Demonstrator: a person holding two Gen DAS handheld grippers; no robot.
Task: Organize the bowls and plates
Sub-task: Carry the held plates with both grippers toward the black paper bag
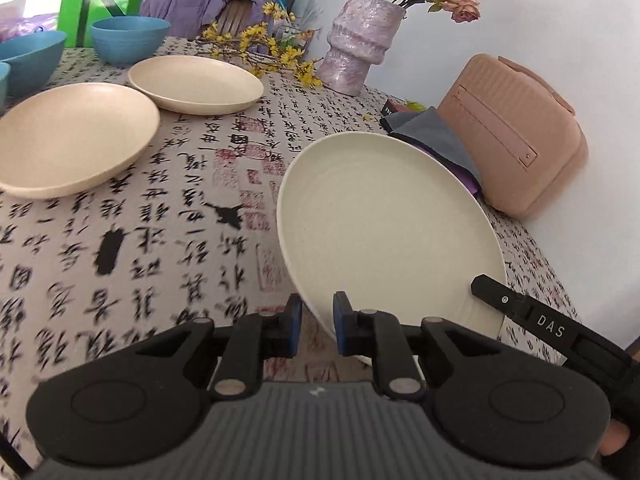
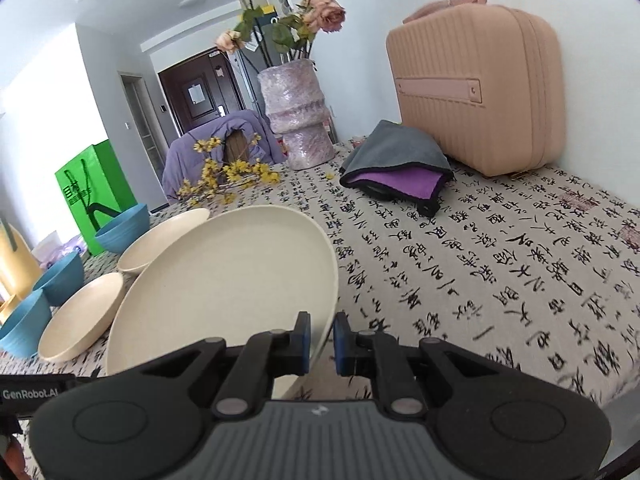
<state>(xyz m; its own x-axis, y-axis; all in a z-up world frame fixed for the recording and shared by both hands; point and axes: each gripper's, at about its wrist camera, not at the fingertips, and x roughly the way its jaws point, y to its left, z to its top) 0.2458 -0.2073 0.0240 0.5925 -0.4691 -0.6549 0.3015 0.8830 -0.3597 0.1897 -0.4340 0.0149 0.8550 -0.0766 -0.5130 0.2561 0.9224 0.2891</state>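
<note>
Two grippers held one cream plate [image 1: 392, 224] between them, lifted clear of the calligraphy-print surface [image 1: 168, 216] and tilted. The left gripper [image 1: 317, 326] had its jaws narrowed onto the plate's near rim, blue pads on either side of the edge. The right gripper [image 2: 321, 344] likewise clamped the rim on the opposite side, its jaws nearly closed on the thin edge; in the left wrist view its black finger reached onto the plate from the lower right. Beyond the held plate, two beige plates [image 1: 72, 140] [image 1: 196, 84] lay flat on the surface just beside each other, apart from the lifted one. Three blue bowls stood behind them near the far edge, the clearest one [image 1: 130, 38] upright and just behind the farther beige plate. A pink textured vase [image 1: 358, 44] with dried roses stood by the wall, with a spray of yellow flowers [image 1: 260, 46] lying at its foot. A pink ribbed case [image 2: 476, 80] stood upright against the wall, and a folded grey and purple cloth [image 2: 396, 164] lay just in front of it. A green bag [image 2: 94, 188] stood off the surface behind the bowls
</note>
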